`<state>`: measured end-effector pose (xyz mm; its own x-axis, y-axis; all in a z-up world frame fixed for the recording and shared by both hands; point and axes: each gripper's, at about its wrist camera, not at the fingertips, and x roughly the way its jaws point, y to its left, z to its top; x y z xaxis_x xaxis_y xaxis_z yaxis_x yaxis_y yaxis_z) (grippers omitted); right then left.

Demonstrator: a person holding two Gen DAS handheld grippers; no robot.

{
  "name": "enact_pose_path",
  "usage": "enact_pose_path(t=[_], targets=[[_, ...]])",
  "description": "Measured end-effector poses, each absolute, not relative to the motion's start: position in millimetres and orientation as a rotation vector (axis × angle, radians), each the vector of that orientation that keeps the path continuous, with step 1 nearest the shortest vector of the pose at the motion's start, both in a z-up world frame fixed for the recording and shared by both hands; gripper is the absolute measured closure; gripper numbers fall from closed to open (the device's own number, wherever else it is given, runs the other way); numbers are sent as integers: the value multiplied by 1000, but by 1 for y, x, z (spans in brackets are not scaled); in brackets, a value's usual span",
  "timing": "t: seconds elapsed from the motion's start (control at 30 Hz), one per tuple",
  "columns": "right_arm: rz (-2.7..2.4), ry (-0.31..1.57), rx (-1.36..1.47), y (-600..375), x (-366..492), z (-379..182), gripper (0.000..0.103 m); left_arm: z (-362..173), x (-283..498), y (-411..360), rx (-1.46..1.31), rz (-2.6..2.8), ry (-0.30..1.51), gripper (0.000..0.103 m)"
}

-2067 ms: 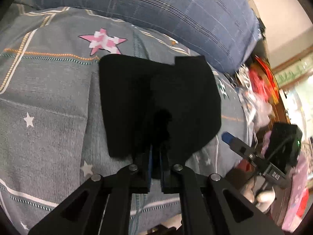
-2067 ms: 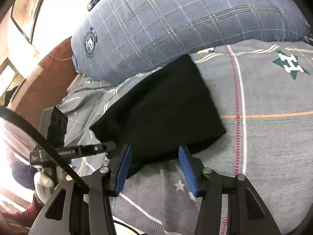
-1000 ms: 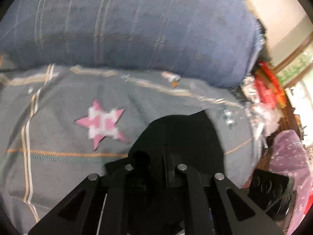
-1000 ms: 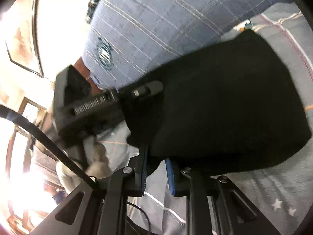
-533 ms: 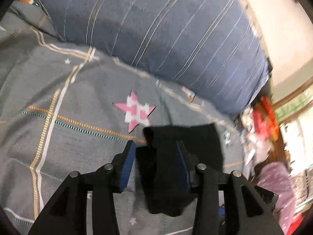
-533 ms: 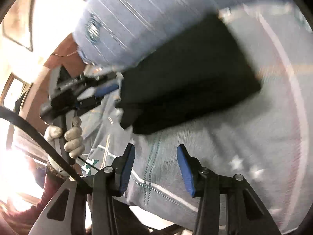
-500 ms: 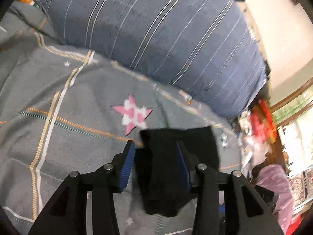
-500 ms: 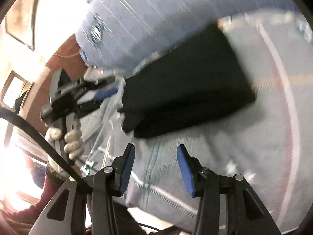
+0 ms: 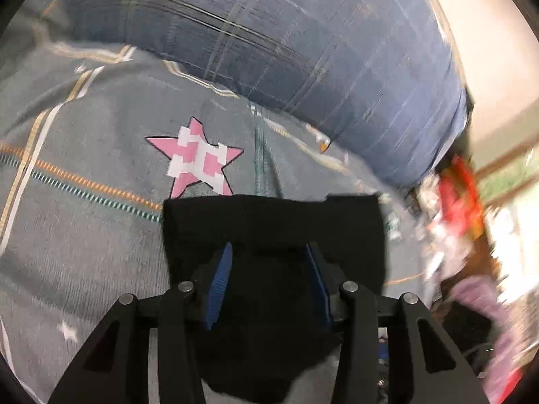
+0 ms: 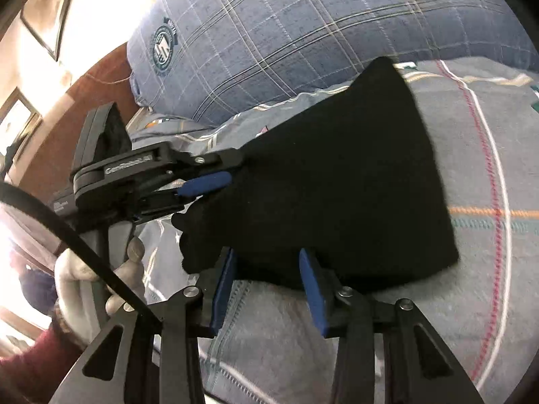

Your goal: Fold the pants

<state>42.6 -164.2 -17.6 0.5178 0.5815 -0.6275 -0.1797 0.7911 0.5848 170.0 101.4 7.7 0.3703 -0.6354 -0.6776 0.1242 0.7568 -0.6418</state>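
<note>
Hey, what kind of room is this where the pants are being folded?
Most likely a bedroom: the black pants lie on a grey star-patterned bedsheet, with a big blue plaid pillow behind them.

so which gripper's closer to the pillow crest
left. left gripper is just below the pillow crest, beside the pants; right gripper, jaws closing over the pants' near edge, is farther back.

Pants: matt black cloth, soft-looking, no sheen. Bedspread is grey woven cloth w/ a slightly rough, flecked weave, printed stripes & a pink star; pillow is blue plaid cloth, smooth. Both grippers look like matt black plastic w/ metal screw heads & ribbed blue pads; glove is pale knit.
</note>
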Motion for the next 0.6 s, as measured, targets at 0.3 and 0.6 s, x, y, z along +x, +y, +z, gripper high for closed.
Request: enact_pose_path(t=[0.3, 0.6], targets=[[543, 882, 338, -159, 53, 28, 59, 24, 71, 130, -420, -572, 933, 52], [688, 1092, -46, -75, 122, 35, 36, 11, 63, 74, -282, -630, 906, 59]])
